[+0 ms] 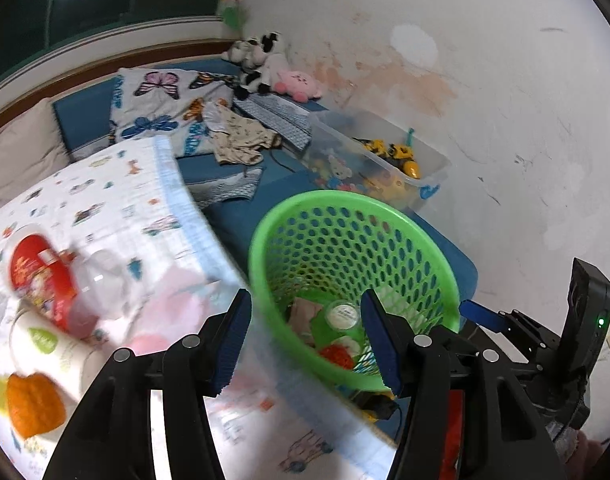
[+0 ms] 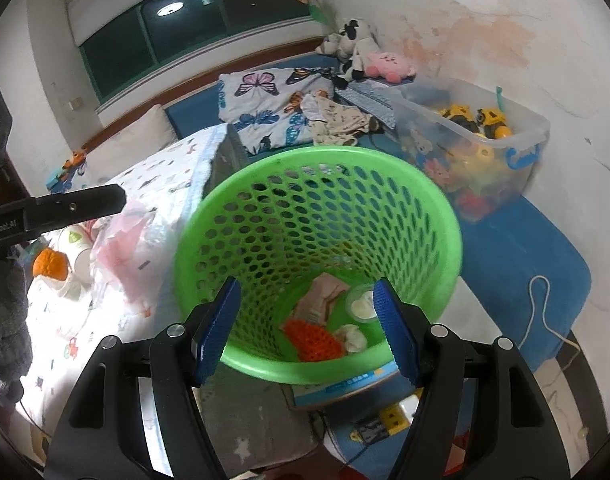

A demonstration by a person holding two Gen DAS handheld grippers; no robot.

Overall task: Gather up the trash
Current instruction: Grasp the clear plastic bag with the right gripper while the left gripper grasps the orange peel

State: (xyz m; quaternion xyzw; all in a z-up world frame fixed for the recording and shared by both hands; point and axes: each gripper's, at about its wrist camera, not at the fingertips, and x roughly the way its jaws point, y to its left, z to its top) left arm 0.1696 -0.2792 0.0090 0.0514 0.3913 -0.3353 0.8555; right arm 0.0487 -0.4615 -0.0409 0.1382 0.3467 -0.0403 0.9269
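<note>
Both sets of jaws stand wide apart with nothing between their blue pads. The right gripper (image 2: 307,326) hangs over the near rim of the green perforated basket (image 2: 445,232), looking down into it. At the basket's bottom lie an orange mesh piece (image 2: 315,340), a crumpled tissue (image 2: 353,338), a small round lidded cup (image 2: 361,304) and a beige wrapper (image 2: 323,296). The left gripper (image 1: 307,340) sits beside the same green perforated basket (image 1: 265,248), to its left, with one pad over the edge of the patterned sheet (image 1: 117,200) and the other in front of the basket's inside.

More trash lies on the patterned sheet to the left of the basket: a red printed snack cup (image 1: 39,276), a clear plastic bottle (image 1: 101,284) just beside it, a white paper cup with a green mark (image 1: 49,346), an orange crumpled piece (image 1: 33,404) and a thin pinkish plastic bag (image 1: 177,312). This part of the left view is blurred, so finer detail cannot be told.

Behind the basket, on the blue mattress (image 2: 517,256), stands a clear plastic toy bin (image 2: 529,136) against the stained wall (image 2: 545,40). Farther back are a butterfly-print blanket (image 2: 265,100), a cow plush (image 2: 355,48) and a pink plush (image 2: 389,62).
</note>
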